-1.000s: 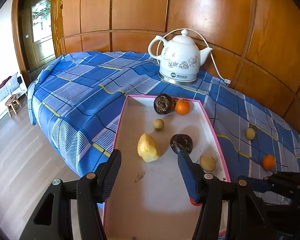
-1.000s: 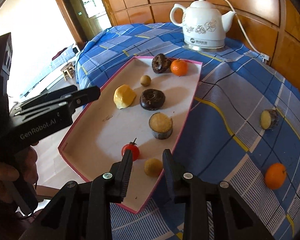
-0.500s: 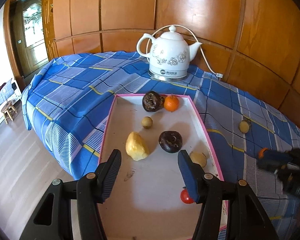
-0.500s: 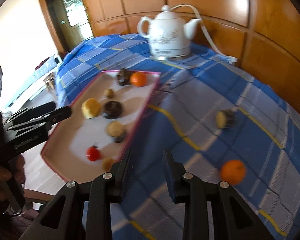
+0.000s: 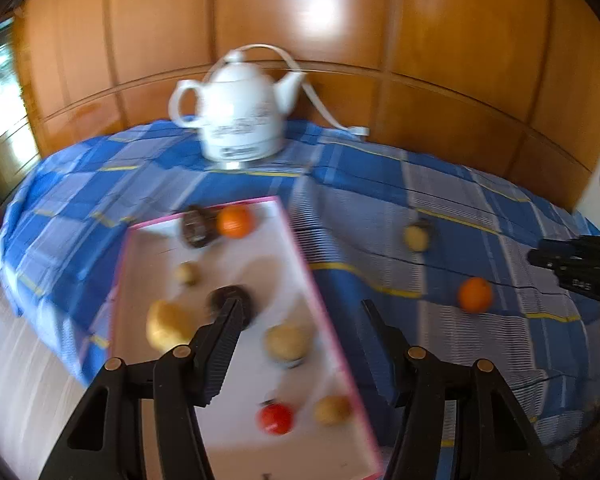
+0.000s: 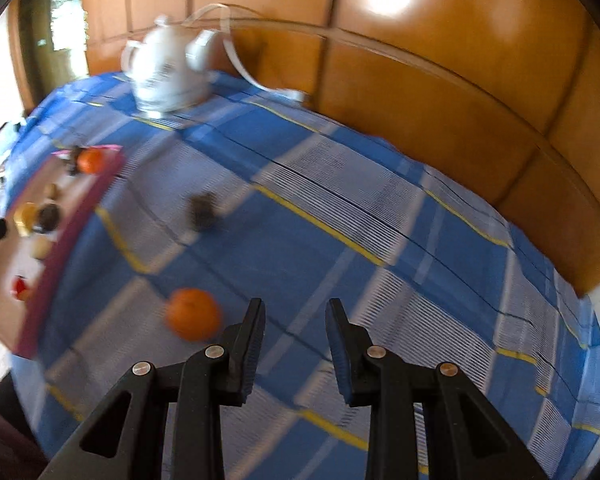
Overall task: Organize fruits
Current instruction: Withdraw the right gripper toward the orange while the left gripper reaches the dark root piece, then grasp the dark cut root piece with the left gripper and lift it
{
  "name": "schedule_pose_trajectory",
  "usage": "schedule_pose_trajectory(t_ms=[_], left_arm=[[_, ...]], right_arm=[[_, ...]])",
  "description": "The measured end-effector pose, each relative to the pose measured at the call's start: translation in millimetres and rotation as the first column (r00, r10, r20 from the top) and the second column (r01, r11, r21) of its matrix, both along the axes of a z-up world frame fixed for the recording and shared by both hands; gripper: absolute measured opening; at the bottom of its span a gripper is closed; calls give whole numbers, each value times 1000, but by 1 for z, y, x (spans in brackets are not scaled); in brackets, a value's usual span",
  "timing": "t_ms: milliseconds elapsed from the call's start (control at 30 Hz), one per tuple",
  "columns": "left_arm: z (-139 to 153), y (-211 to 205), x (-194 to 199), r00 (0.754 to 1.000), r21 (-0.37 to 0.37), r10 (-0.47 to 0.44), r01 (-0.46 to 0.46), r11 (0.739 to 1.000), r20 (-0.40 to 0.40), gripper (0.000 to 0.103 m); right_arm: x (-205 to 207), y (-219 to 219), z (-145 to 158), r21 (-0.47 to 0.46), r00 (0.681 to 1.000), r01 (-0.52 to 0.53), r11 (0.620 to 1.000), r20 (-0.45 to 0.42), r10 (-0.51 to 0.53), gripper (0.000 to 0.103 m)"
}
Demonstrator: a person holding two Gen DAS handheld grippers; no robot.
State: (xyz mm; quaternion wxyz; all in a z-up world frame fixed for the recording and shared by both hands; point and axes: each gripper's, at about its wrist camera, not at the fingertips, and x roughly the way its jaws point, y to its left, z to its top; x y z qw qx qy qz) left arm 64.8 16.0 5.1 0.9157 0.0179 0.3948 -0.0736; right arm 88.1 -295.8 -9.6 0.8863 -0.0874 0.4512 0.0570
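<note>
A pink-rimmed tray (image 5: 300,256) on the blue checked cloth holds several fruits, among them an orange (image 5: 235,221), a red tomato (image 5: 276,418) and a yellow piece (image 5: 168,326). My left gripper (image 5: 300,312) hovers open over the tray's right rim, empty. On the cloth to the right lie a loose orange (image 5: 475,295) and a halved fruit (image 5: 417,237). My right gripper (image 6: 296,312) stands narrowly open and empty above the cloth, with the loose orange (image 6: 194,314) just left of its left finger. The halved fruit (image 6: 203,210) lies farther off. Both views are blurred.
A white kettle (image 5: 240,120) with its cord stands at the back of the table against the wood-panelled wall. The tray (image 6: 72,224) sits at the far left of the right wrist view. The right gripper's body (image 5: 576,268) shows at the left view's right edge.
My right gripper has swung right, away from the tray and out over the cloth beside the loose orange. The left gripper has also shifted right to the tray's right rim. Neither opening changed.
</note>
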Motion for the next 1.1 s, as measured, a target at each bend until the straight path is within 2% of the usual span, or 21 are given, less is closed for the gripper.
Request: schedule_pose_trajectory(t_ms=[67, 200, 367, 567, 733, 867, 900, 933, 1100], left_arm=[[-1, -18, 11, 999, -3, -42, 42, 999, -19, 60], [-8, -51, 37, 990, -22, -123, 122, 992, -63, 59], [-21, -90, 72, 975, -40, -186, 182, 982, -124, 59], [-39, -128, 108, 952, 12, -271, 275, 961, -140, 60], [-53, -144, 137, 930, 22, -332, 339, 941, -156, 62], [-67, -149, 153, 915, -1, -357, 363, 932, -187, 61], [-71, -149, 156, 913, -6, -355, 361, 932, -200, 55], [-76, -148, 160, 907, -25, -359, 363, 931, -218, 44], [-75, -142, 148, 913, -71, -353, 346, 935, -205, 43]], right_arm=[[2, -14, -7, 20, 999, 35, 999, -12, -35, 31], [8, -39, -19, 118, 992, 114, 987, -72, -106, 31], [7, -42, -14, 183, 991, 124, 975, -72, -113, 31], [11, -35, -15, 207, 991, 115, 972, -94, -97, 31], [12, -34, -15, 220, 990, 112, 969, -103, -91, 31], [13, -35, -14, 226, 990, 116, 967, -103, -95, 31], [14, -36, -14, 228, 989, 121, 966, -107, -98, 31], [14, -36, -15, 228, 989, 125, 966, -110, -103, 31], [15, -37, -17, 226, 988, 131, 965, -115, -107, 31]])
